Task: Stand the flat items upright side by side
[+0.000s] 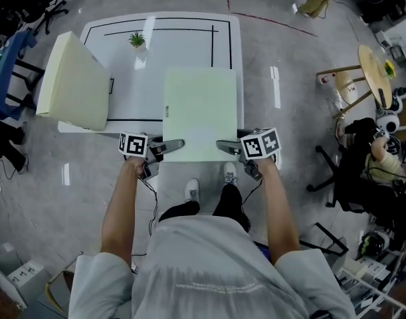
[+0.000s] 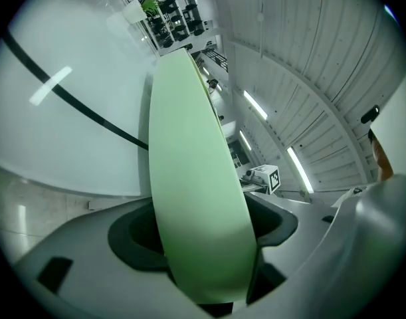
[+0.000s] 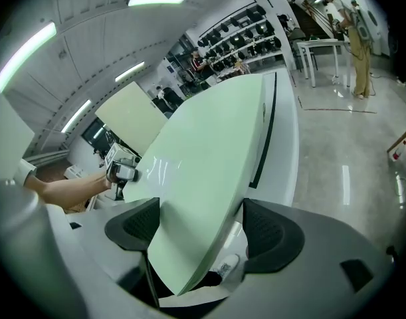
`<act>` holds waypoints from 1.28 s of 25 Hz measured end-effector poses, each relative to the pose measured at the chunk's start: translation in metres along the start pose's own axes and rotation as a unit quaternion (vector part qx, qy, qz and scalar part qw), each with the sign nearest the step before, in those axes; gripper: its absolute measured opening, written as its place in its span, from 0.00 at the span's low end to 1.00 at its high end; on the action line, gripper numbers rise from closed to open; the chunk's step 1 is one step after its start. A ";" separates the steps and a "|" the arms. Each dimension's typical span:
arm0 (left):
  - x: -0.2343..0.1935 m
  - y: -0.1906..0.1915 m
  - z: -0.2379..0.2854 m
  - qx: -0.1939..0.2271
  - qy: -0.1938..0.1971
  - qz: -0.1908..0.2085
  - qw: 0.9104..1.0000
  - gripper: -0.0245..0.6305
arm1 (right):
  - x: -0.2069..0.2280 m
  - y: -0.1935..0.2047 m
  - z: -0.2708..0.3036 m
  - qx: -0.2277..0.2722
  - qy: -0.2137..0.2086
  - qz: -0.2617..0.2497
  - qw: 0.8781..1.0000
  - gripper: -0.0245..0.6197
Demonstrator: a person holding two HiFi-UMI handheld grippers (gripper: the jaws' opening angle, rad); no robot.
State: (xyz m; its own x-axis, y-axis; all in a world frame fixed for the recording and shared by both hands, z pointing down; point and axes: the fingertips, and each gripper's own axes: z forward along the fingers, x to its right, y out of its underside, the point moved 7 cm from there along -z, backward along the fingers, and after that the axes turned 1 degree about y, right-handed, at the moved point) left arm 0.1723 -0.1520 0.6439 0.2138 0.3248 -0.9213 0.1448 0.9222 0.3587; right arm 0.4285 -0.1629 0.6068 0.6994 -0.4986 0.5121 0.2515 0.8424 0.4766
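A pale green flat board lies on the white table, its near edge over the table's front edge. My left gripper is shut on the board's near left corner; in the left gripper view the green board fills the space between the jaws of the left gripper. My right gripper is at the near right corner. There the green board sits slanted between the wide jaws of the right gripper, with a gap at the right pad. A cream board stands tilted at the table's left side.
A small green plant sits at the back of the table, inside a black outline. The person's white shoes are just below the table's front edge. A seated person and a round wooden table are at the right.
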 end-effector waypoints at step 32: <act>0.050 -0.024 -0.014 0.184 -0.227 0.073 0.954 0.58 | 0.004 -0.147 0.039 -0.099 -0.097 -0.315 0.939 0.65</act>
State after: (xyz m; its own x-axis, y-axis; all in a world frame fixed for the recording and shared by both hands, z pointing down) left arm 0.1662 -0.1551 0.5876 0.6423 0.2420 -0.7273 0.3926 0.7111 0.5833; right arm 0.3682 -0.2970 0.5662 0.2404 -0.9224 0.3022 0.7068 0.3798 0.5968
